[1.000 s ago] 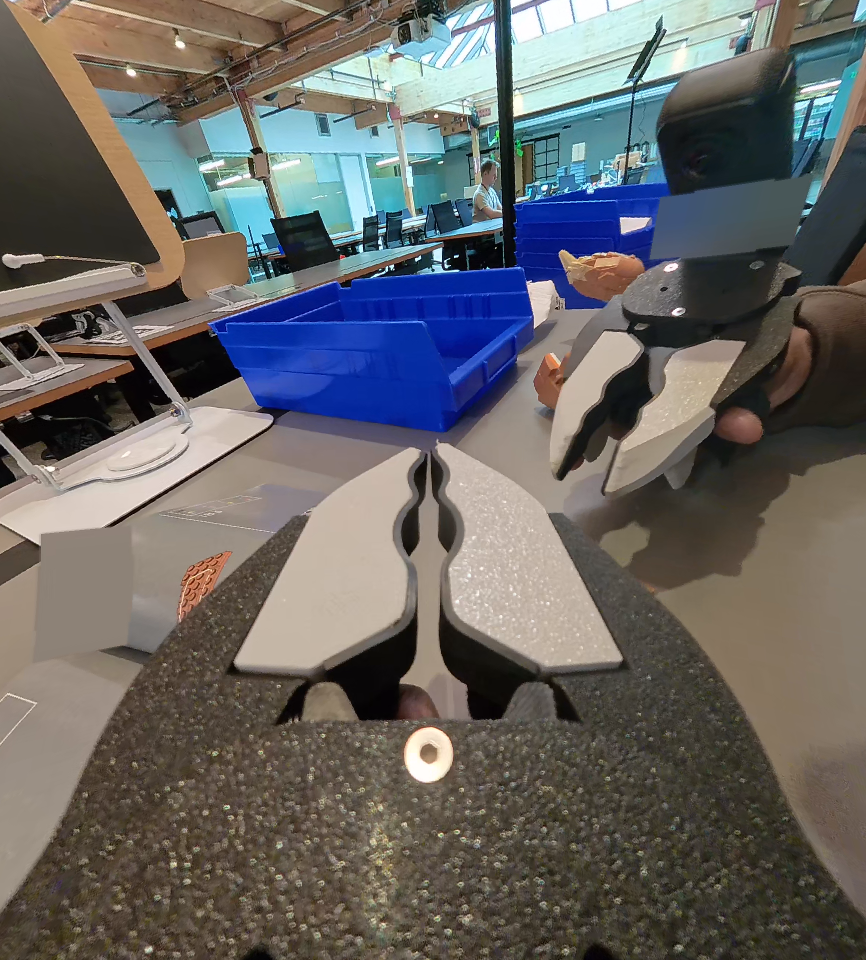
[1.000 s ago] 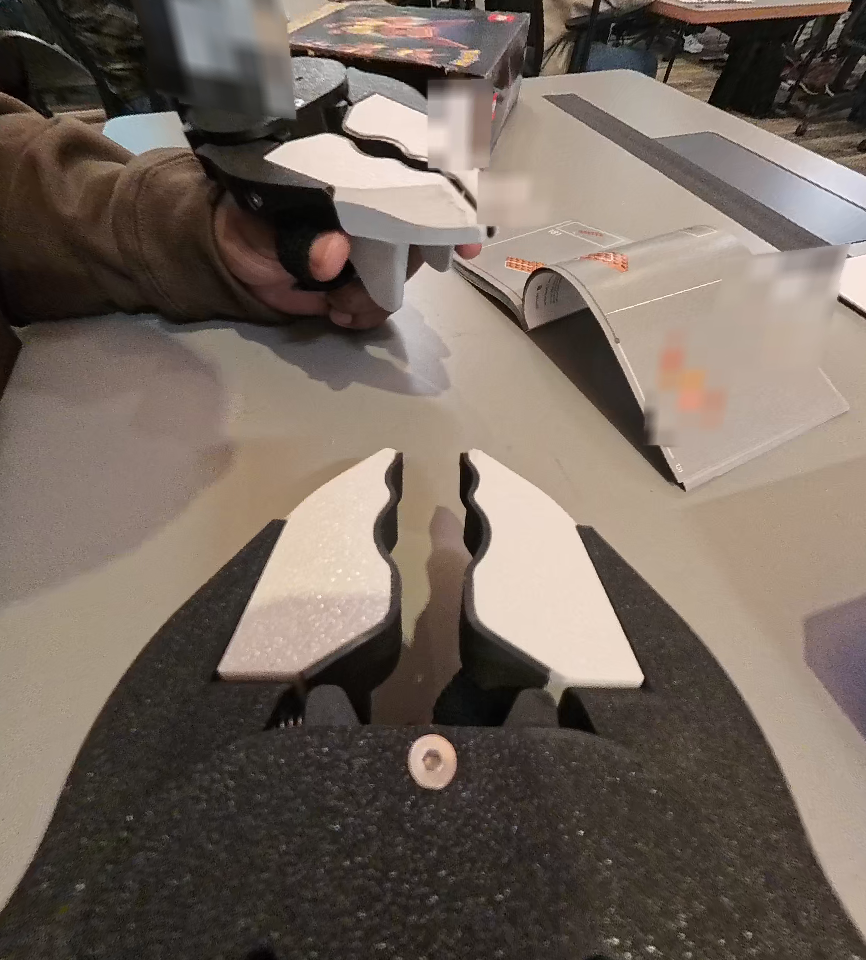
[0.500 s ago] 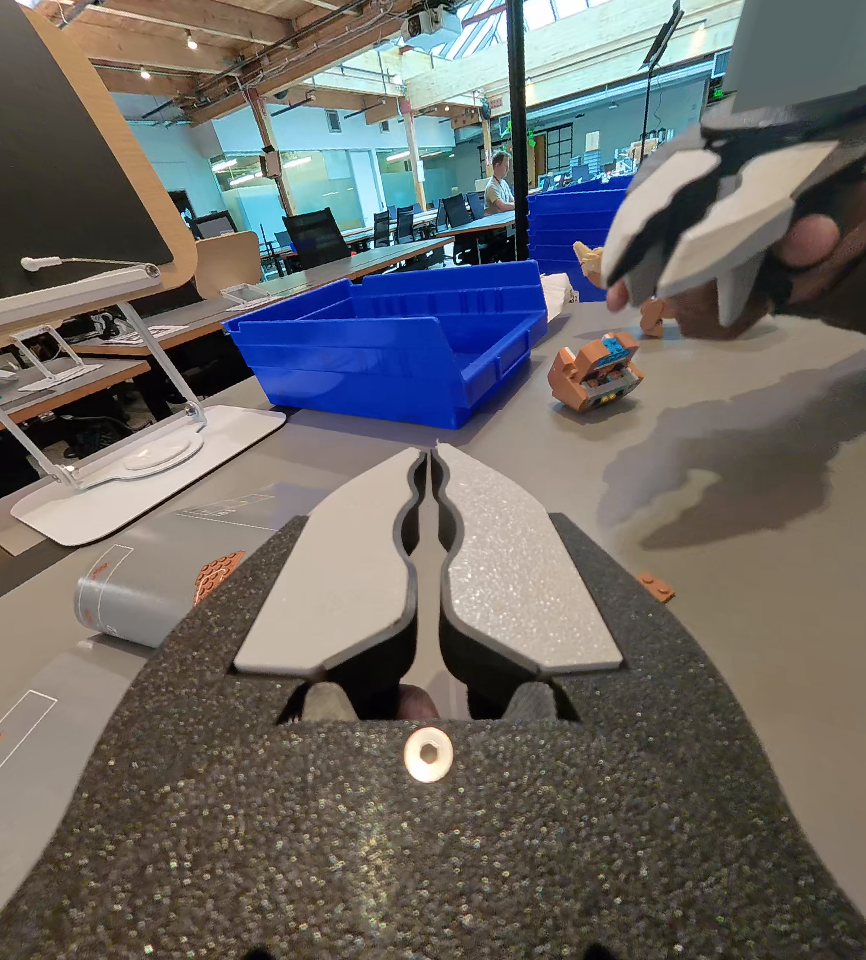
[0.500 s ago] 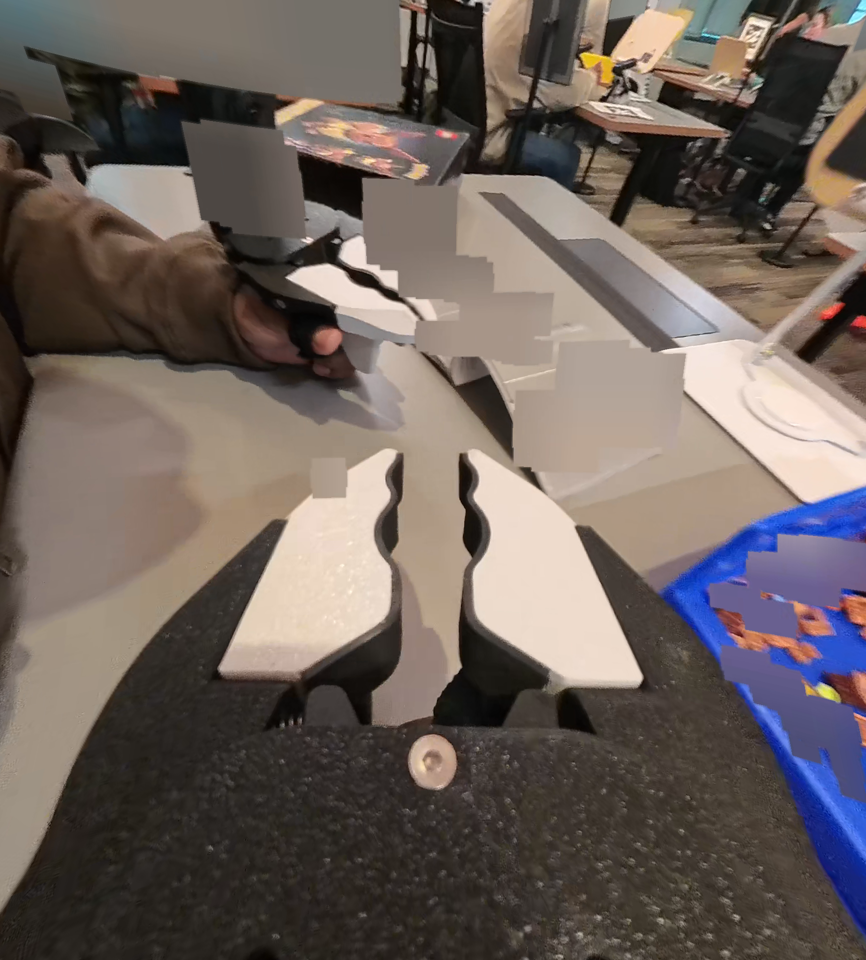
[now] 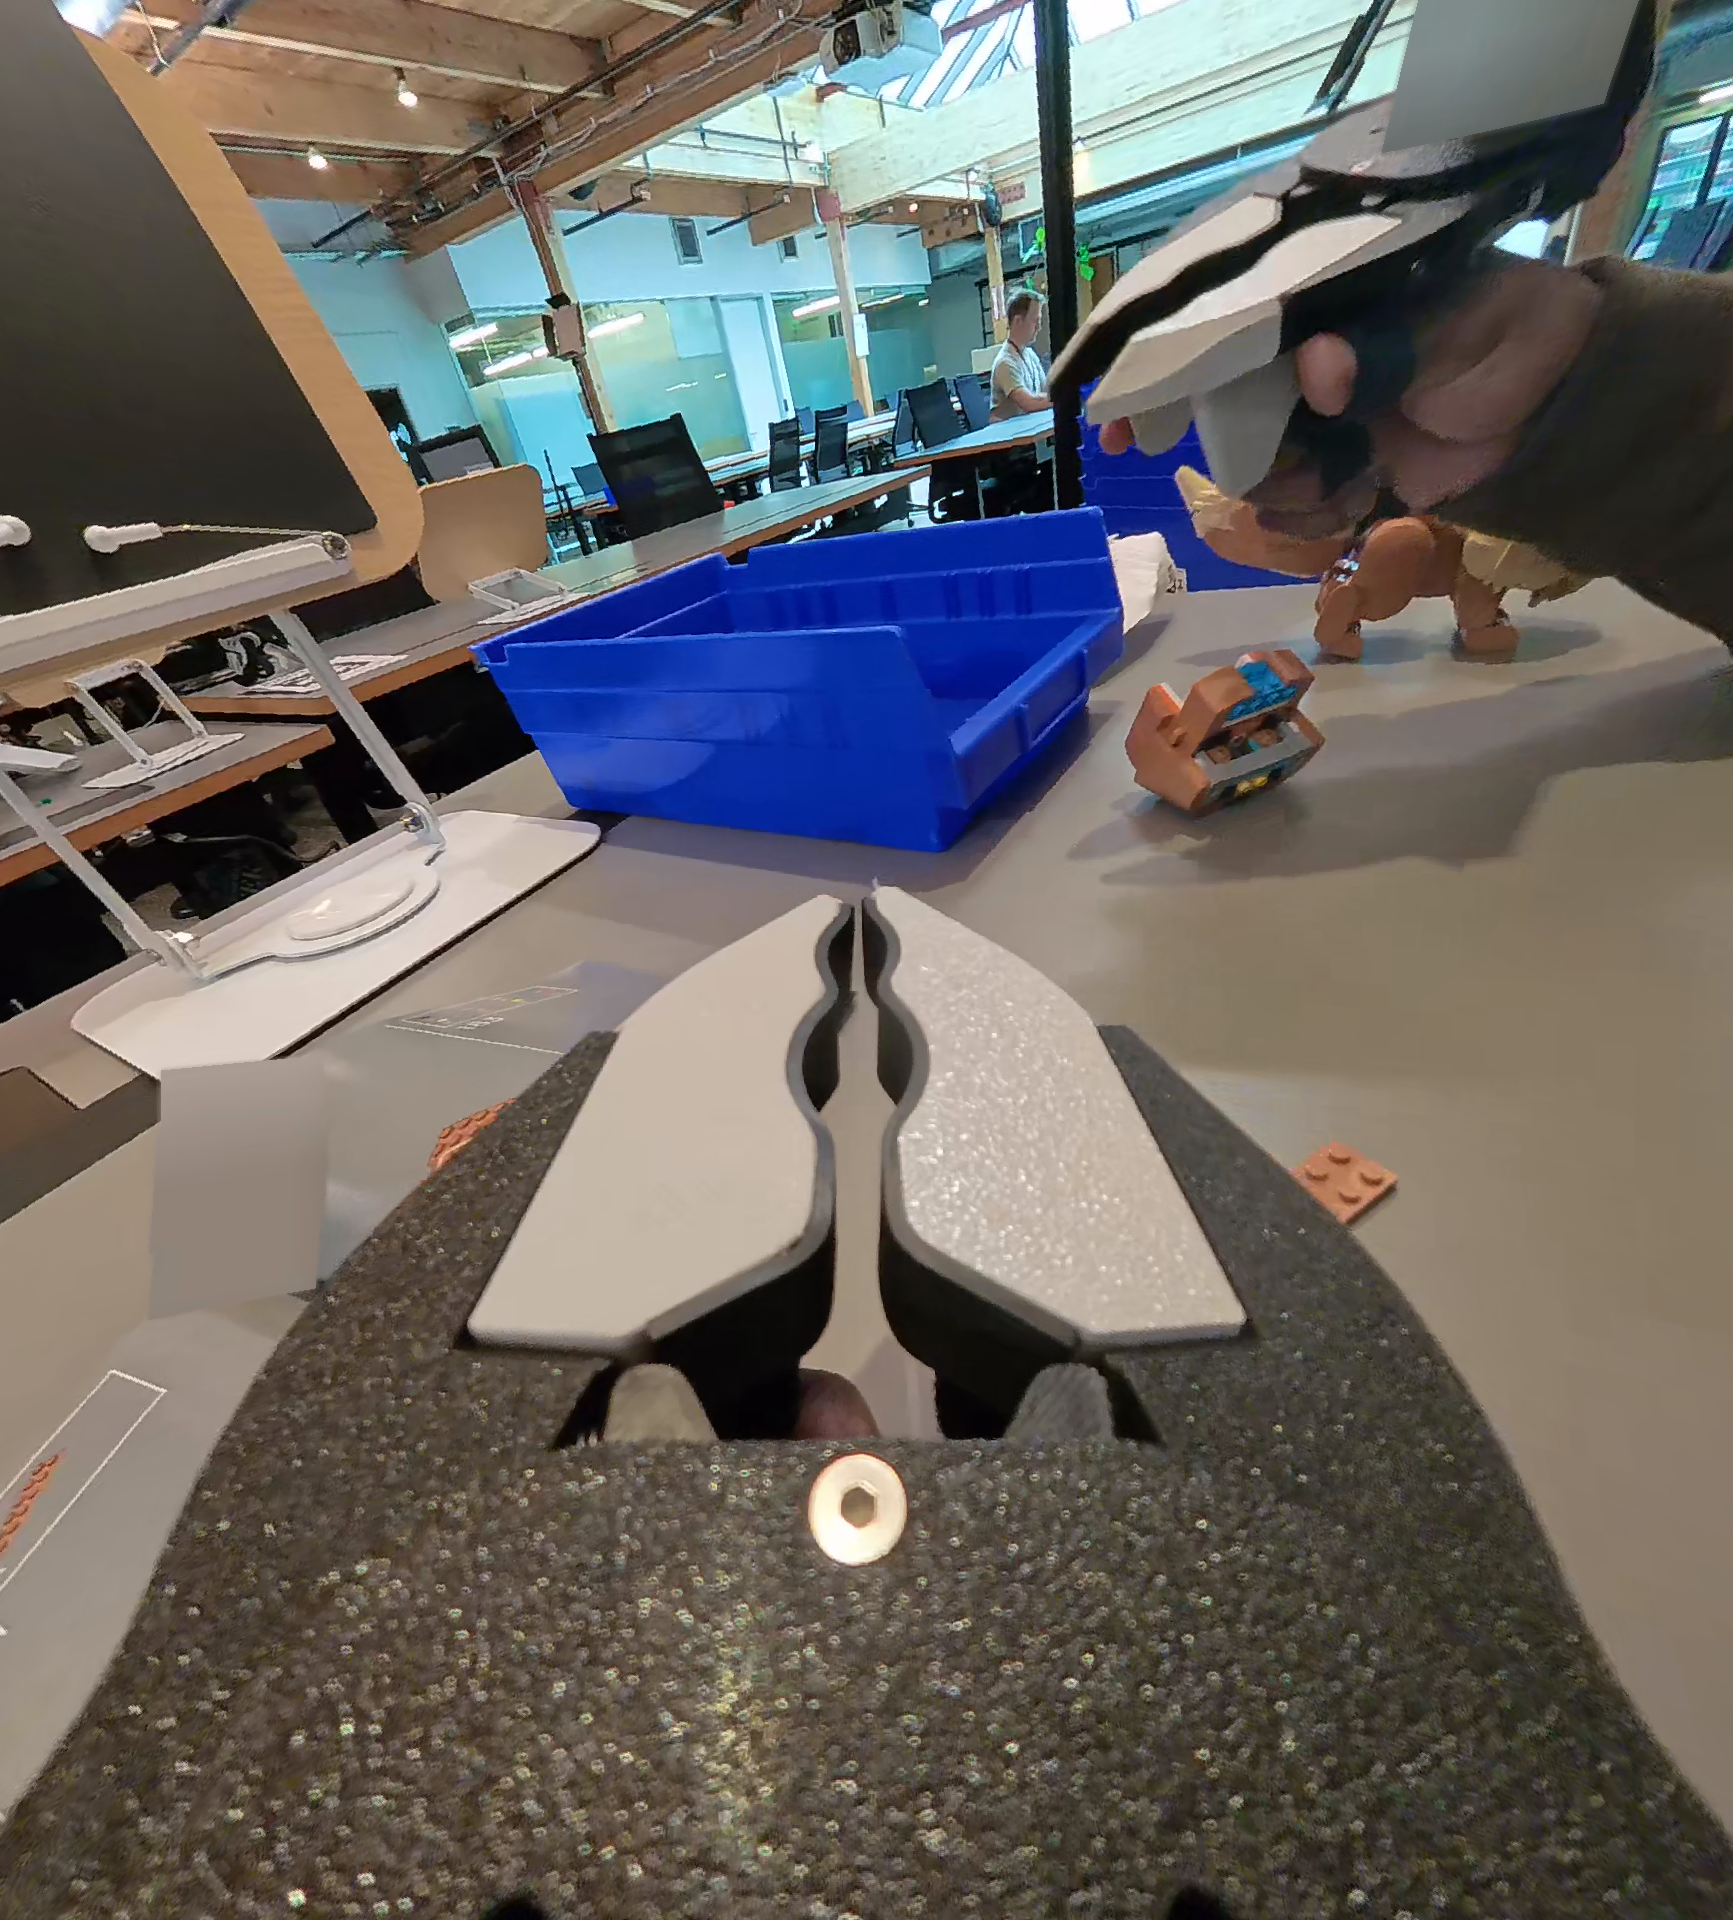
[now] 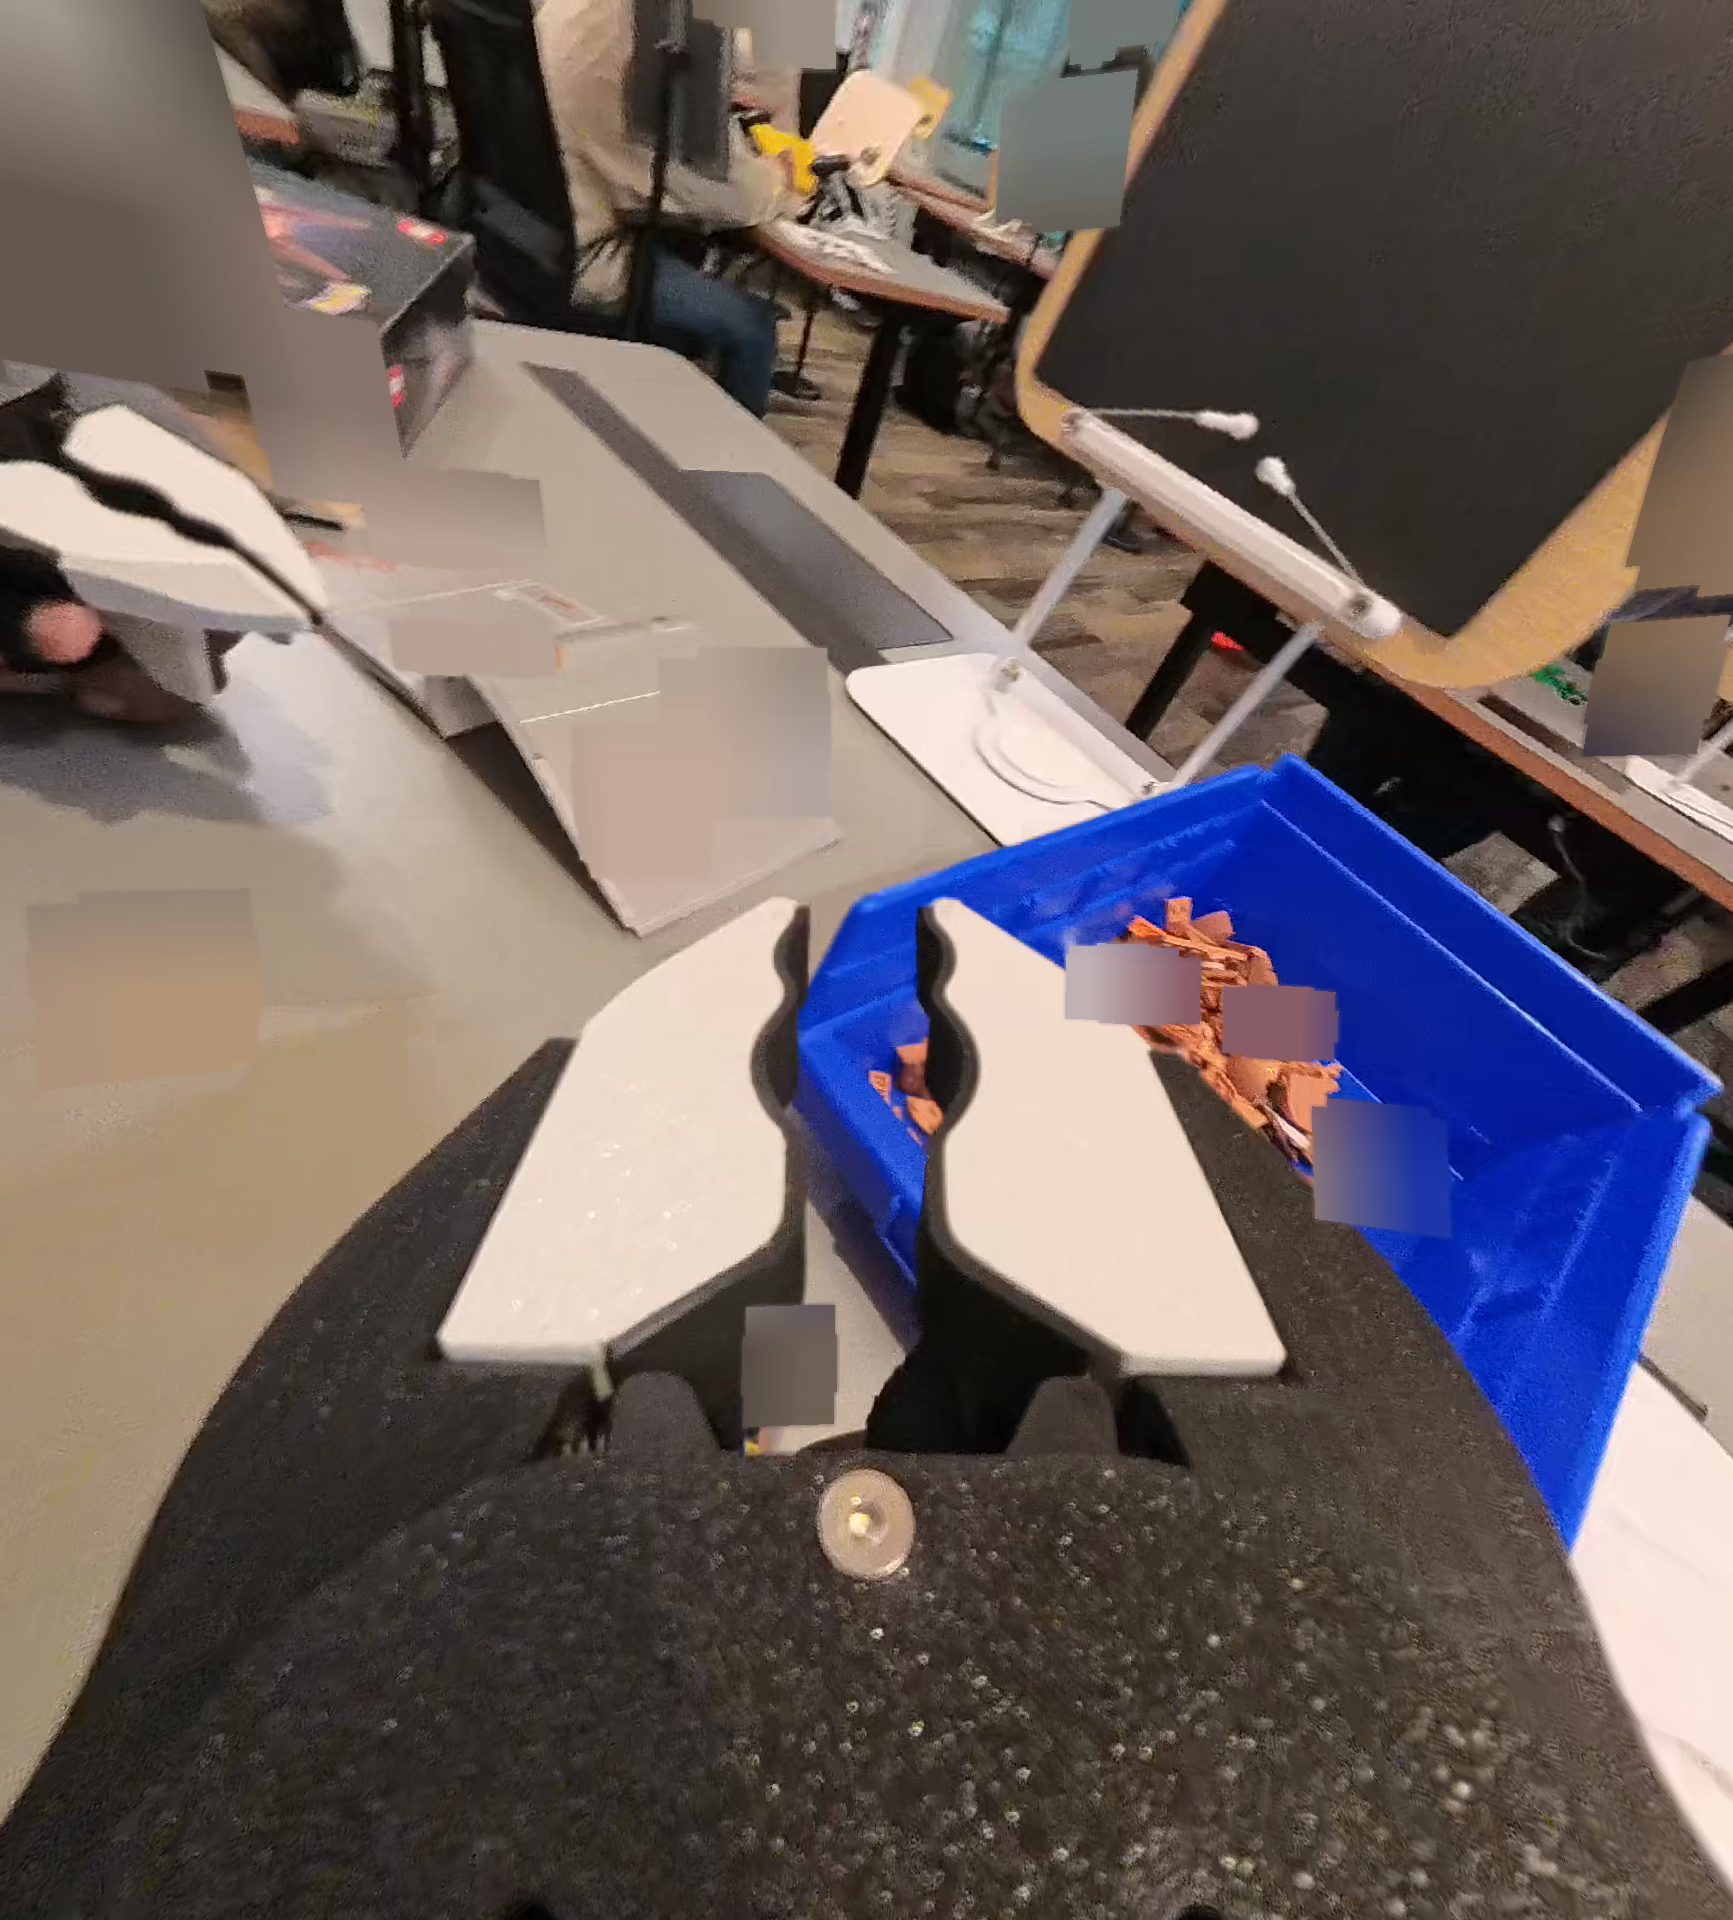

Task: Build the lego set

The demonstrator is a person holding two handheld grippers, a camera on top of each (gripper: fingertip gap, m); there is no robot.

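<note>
My left gripper point(image 5: 860, 906) is shut and empty, low over the grey table point(image 5: 1485, 1039). A small brown plate point(image 5: 1345, 1179) lies just right of it. A small brown and blue lego sub-assembly point(image 5: 1220, 732) sits farther ahead, with a brown lego creature point(image 5: 1402, 582) behind it. My right gripper point(image 6: 862, 916) is slightly open and empty, held above the near corner of a blue bin point(image 6: 1464, 966) with several brown lego pieces point(image 6: 1189, 935). It also shows raised at the top right of the left wrist view point(image 5: 1085, 400).
The blue bin point(image 5: 789, 727) stands ahead of the left gripper. An open instruction booklet point(image 6: 550, 717) lies between the grippers. A white tablet stand point(image 5: 322, 935) is at the table's left edge. A lego box point(image 6: 374, 270) is at the far end. The left gripper point(image 6: 313, 611) shows at left. The grippers' ends are close to 20 cm from one another.
My right gripper has risen off the table and swung right, from facing the left gripper to above the blue bin. The left gripper has stayed put and shut.
</note>
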